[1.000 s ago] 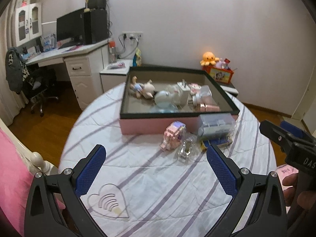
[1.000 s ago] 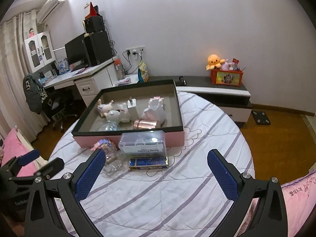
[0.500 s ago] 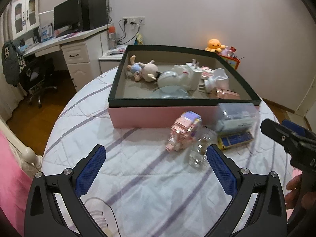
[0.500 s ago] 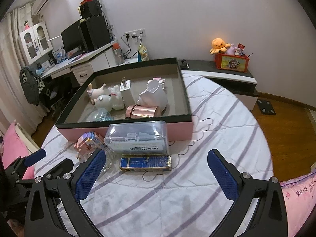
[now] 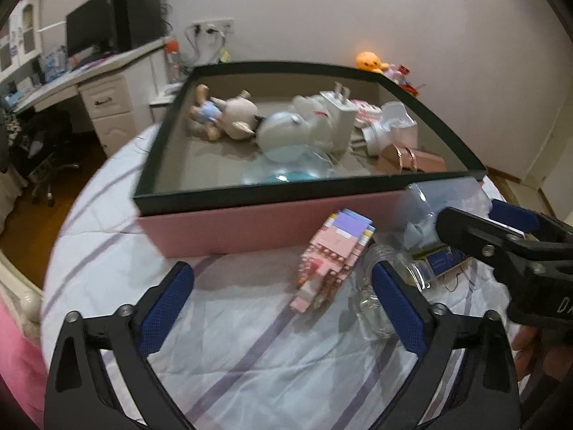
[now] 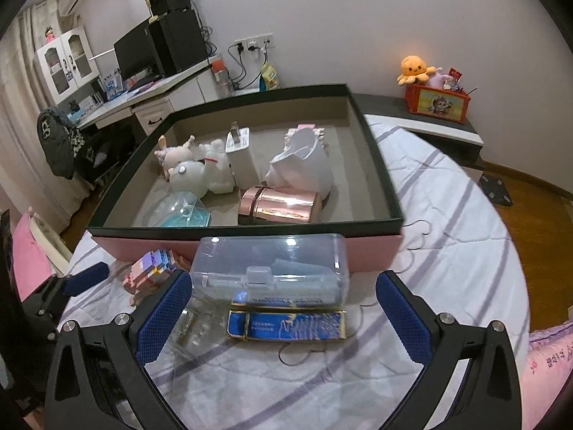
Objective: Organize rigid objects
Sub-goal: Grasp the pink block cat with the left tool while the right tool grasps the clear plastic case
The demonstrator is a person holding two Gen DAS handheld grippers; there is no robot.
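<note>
A pink box with a dark rim (image 5: 250,227) (image 6: 390,220) stands on the round table and holds toys, a charger and a rose-gold case (image 6: 279,208). In front of it lie a pink block figure (image 5: 331,254) (image 6: 150,272), a clear glass jar (image 5: 372,294) (image 6: 189,322), a clear plastic case (image 6: 272,268) and a blue tin (image 6: 286,324). My left gripper (image 5: 283,304) is open, just before the block figure. My right gripper (image 6: 283,315) is open, with the blue tin and clear case between its fingers; it also shows in the left wrist view (image 5: 501,247).
The table has a white cloth with purple stripes (image 6: 447,233). A desk with a monitor (image 6: 143,53) stands at the back left. A low cabinet with an orange toy box (image 6: 437,100) stands at the back right. A pink bed edge (image 5: 14,358) lies to the left.
Both grippers have moved forward and lower toward the objects in front of the box. Both stay open.
</note>
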